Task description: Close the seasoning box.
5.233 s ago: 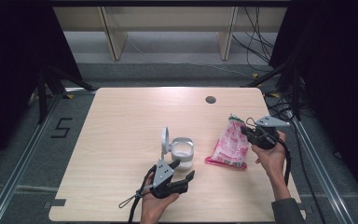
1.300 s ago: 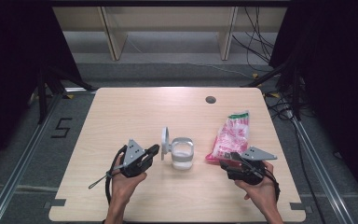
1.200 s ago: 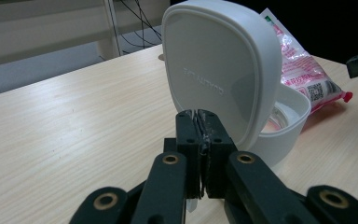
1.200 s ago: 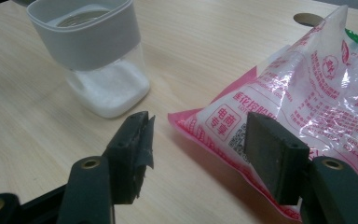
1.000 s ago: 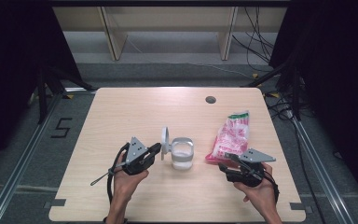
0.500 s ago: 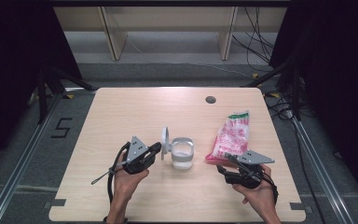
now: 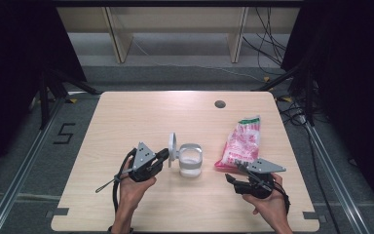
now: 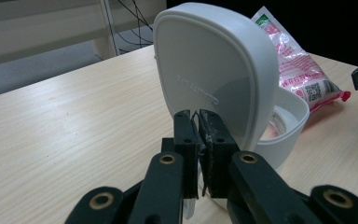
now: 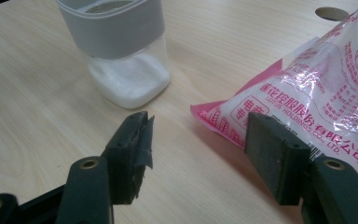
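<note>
High view: the container point(image 7: 190, 160) stands mid-table, its lid point(image 7: 172, 145) upright, the pink bag point(image 7: 240, 142) to its right. Left gripper view: the left gripper point(image 8: 197, 122), jaws together, sits just before the lid point(image 8: 214, 70). Right gripper view: the right gripper point(image 9: 196, 140) gapes empty near the bag point(image 9: 317, 88).

The clear jar point(image 7: 190, 163) with a grey band stands upright in the middle of the table, some white powder at its bottom. Its white lid point(image 8: 214, 74) stands open, upright. The pink bag point(image 7: 239, 143) lies flat, well to its right.
</note>
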{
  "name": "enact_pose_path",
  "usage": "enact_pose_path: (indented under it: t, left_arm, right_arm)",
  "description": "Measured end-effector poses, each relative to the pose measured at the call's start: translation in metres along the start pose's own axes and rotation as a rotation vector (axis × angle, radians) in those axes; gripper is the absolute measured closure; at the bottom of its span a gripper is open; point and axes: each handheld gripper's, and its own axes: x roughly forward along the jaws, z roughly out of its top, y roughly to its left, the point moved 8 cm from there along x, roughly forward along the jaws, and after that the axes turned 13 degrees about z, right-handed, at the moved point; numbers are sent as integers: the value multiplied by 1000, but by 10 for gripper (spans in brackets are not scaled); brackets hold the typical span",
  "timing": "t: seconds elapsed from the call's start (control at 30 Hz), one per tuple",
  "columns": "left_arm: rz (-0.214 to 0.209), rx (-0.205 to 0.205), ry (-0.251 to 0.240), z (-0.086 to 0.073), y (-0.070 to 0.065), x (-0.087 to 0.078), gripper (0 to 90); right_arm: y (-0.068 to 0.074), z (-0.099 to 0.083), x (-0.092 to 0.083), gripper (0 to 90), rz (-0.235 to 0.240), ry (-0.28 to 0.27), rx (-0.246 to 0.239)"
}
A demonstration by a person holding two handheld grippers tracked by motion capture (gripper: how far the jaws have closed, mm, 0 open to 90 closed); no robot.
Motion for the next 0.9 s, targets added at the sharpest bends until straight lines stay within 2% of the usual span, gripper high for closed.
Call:
enact_pose_path:
  t: [0.07, 0.1, 0.13, 0.2, 0.27, 0.33, 0.37, 0.4, 0.57, 0.6, 0.63, 0.73, 0.8, 0.9]
  left_arm:
    - [-1, -10, -1, 1, -2, 0, 851]
    - [2, -9, -2, 1, -2, 0, 850]
    - [0, 7, -7, 2, -2, 0, 850]
    - [1, 6, -5, 2, -2, -1, 851]
    - [1, 4, -7, 2, -1, -1, 850]
    - [-2, -14, -14, 3, -3, -1, 849]
    - [-2, 4, -16, 3, -2, -1, 849]
    - [-1, 2, -15, 3, -2, -1, 849]
    - [-1, 7, -11, 4, -4, -2, 851]
    - [-4, 6, -14, 5, -4, -1, 851]
    - [-7, 2, -18, 5, -5, -1, 850]
    - [-5, 10, -17, 6, -6, -1, 847]
    - [-4, 6, -21, 7, -6, -1, 845]
    - [-3, 8, -20, 8, -6, -2, 844]
  right_arm:
    - [0, 0, 0, 409, 6, 1, 1]
    - [-1, 0, -1, 410, -7, 3, -10]
    - [0, 0, -1, 410, 6, 0, 4]
    - [0, -1, -2, 409, -3, -2, 6]
    - [1, -1, -2, 409, 10, -2, 8]
    - [1, -1, -3, 409, 0, 1, -2]
    - [2, -1, -2, 409, 11, -2, -1]
    - [1, -2, -3, 409, -4, -2, 5]
    - [2, -4, -4, 409, 6, 7, -1]
    - [6, -5, -4, 409, 1, 9, 35]
    - [3, -5, -4, 409, 4, 8, 9]
    - [2, -6, -6, 409, 2, 12, -7]
    - [3, -6, -5, 408, 20, 5, 5]
    - [3, -6, -5, 409, 17, 2, 4]
